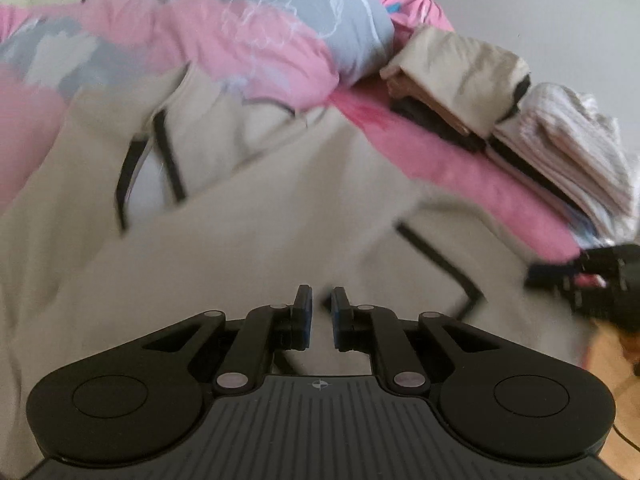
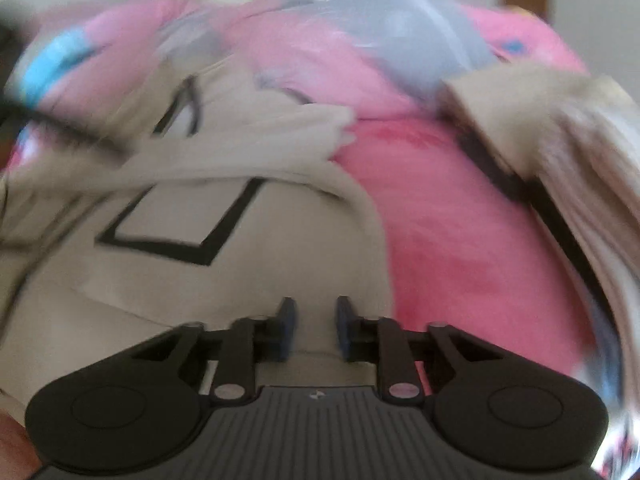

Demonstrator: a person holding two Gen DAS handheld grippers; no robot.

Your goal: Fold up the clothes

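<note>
Your beige garment [image 1: 248, 248] with black trim lies spread on the pink bed [image 1: 460, 168], below the pink-and-grey duvet [image 1: 256, 40] and left of the folded stack [image 1: 520, 112]; motion blur smears its folds, and its lower edge is cut off. Your left tool [image 1: 321, 312] and right tool [image 2: 312, 322] both hover over the garment, jaws narrowly apart, nothing visibly pinched between them.
</note>
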